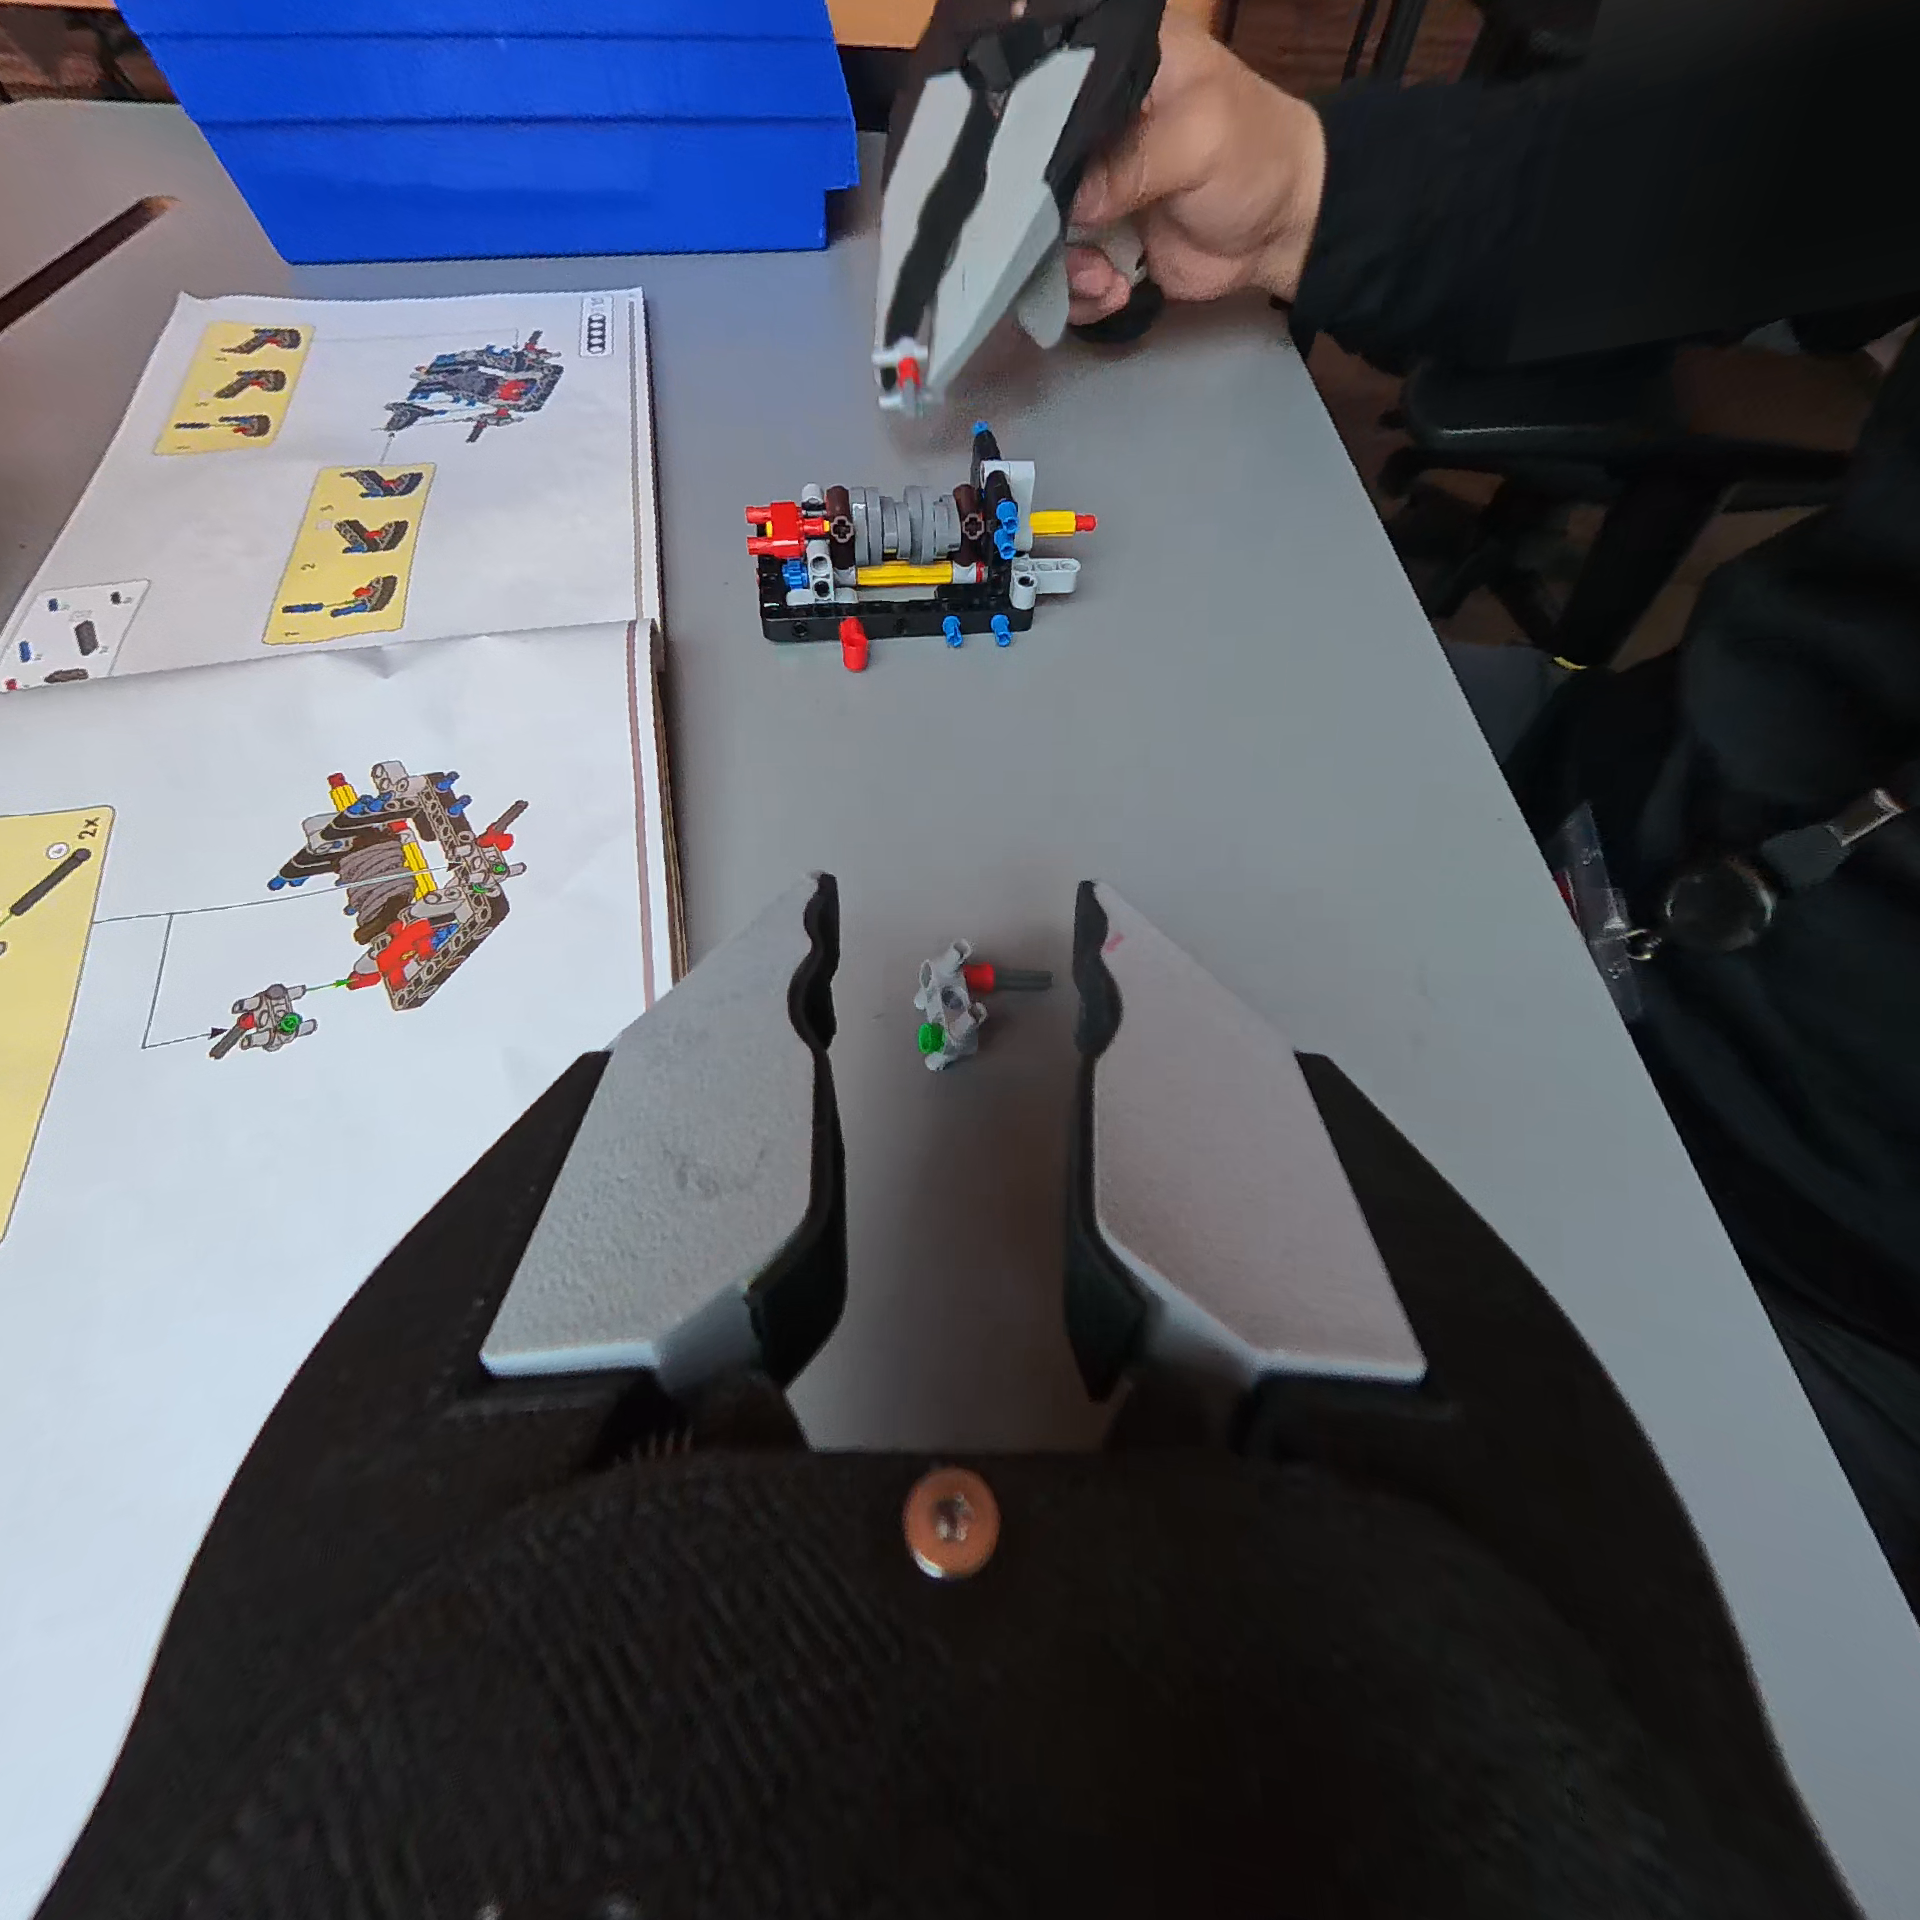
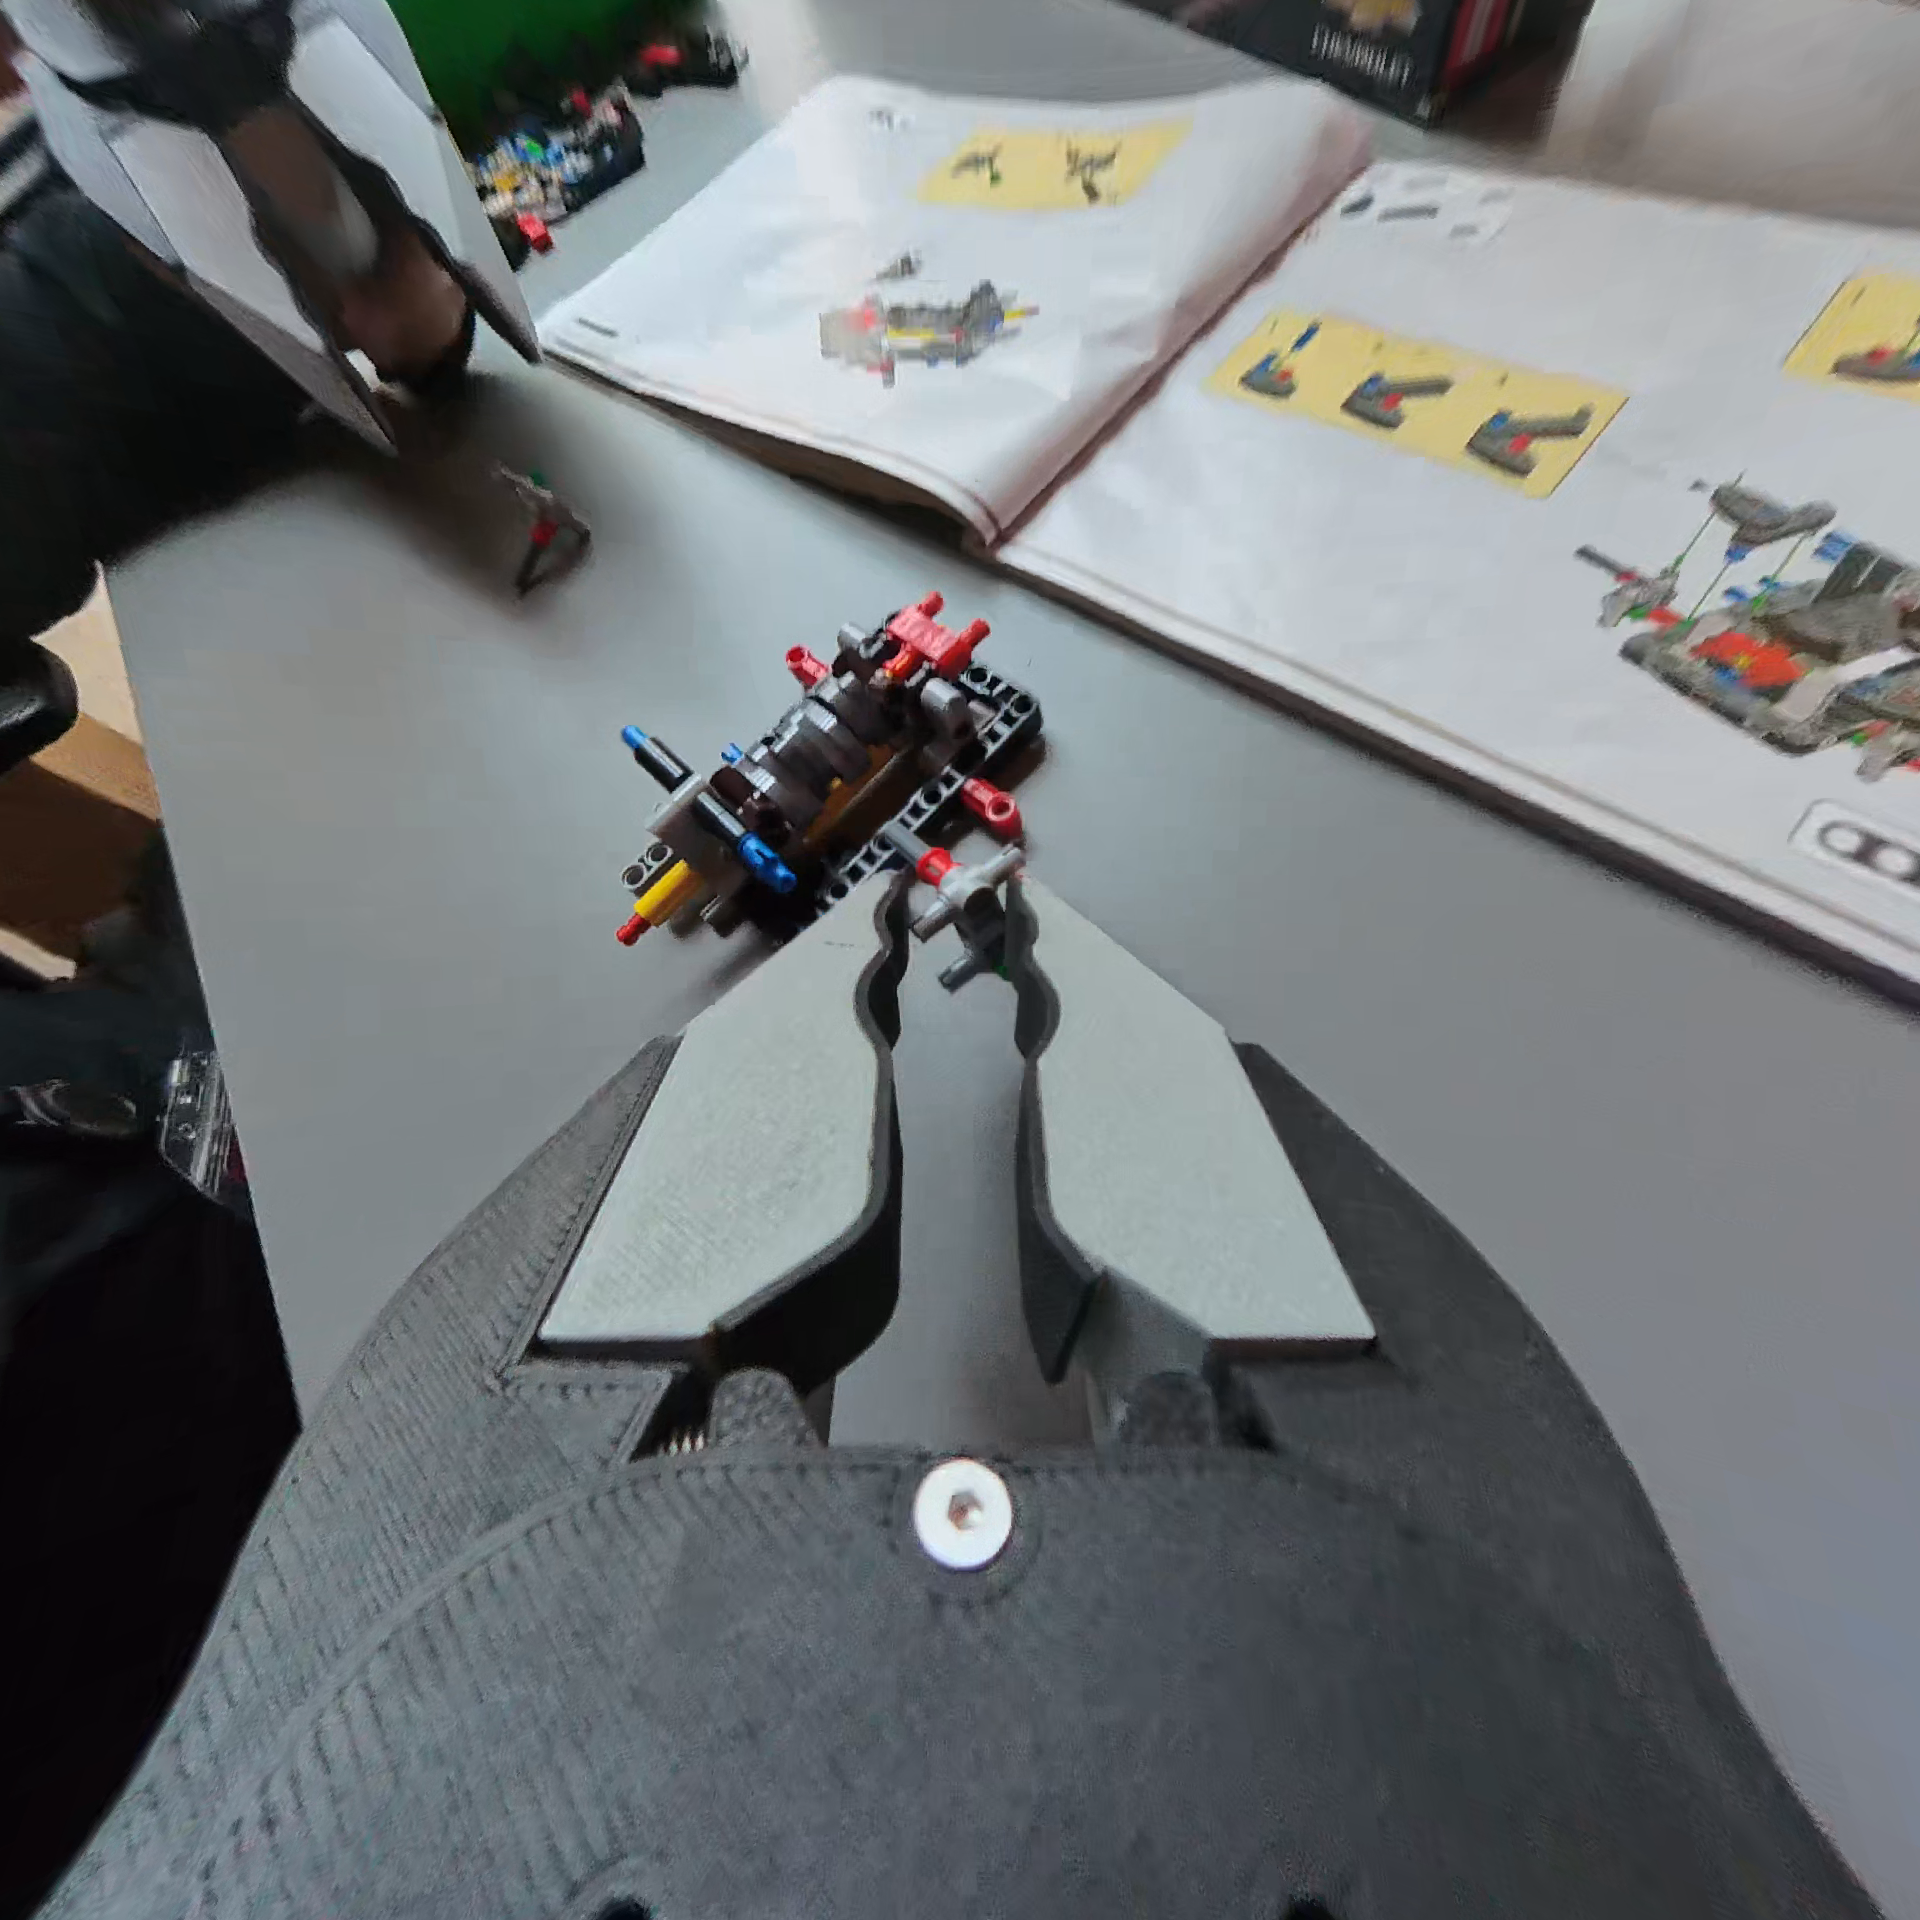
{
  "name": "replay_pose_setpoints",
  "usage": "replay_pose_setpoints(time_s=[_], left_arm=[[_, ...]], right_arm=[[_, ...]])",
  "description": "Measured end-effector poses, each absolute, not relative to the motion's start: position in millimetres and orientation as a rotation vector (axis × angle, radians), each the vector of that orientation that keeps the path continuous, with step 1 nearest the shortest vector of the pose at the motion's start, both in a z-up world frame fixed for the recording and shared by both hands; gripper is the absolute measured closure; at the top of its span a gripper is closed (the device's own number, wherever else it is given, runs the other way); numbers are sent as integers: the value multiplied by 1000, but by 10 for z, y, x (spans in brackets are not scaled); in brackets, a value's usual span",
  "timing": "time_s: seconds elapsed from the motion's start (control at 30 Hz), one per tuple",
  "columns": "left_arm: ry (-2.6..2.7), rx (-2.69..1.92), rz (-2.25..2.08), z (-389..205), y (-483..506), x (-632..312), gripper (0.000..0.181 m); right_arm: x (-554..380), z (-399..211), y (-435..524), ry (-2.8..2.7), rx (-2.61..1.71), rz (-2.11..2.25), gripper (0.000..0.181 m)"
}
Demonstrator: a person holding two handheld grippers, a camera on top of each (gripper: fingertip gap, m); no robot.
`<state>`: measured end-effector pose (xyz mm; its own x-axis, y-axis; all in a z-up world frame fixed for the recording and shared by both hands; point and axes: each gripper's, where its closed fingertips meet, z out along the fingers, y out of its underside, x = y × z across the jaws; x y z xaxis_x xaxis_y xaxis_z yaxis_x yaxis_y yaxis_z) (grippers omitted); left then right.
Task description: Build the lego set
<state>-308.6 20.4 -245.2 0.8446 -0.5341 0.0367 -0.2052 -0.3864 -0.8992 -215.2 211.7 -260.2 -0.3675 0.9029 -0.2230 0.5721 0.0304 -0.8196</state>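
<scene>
Left claw [image 1: 951, 914] spread over a small subassembly [image 1: 956, 1003]; right claw [image 2: 956, 914] pinching a grey connector piece [image 2: 961, 894]

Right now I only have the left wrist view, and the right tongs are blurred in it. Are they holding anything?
Observer: Yes. The right tongs are shut on a small grey-and-red piece.
Operator: How near is it to the build?
Observer: In the right wrist view the piece overlaps the near edge of the build. I cannot tell whether they touch.
Operator: Are there any spare parts about?
Observer: A blurred pile of loose parts lies at the far end of the table, left of the manual.
</scene>
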Motion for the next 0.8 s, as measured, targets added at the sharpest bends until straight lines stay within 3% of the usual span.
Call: replay_pose_setpoints(time_s=[0.8], left_arm=[[556, -2019, -289, -2532, 232, -3209, 151]], right_arm=[[-2263, -2729, 2008, -2101, -1257, 1150, 166]])
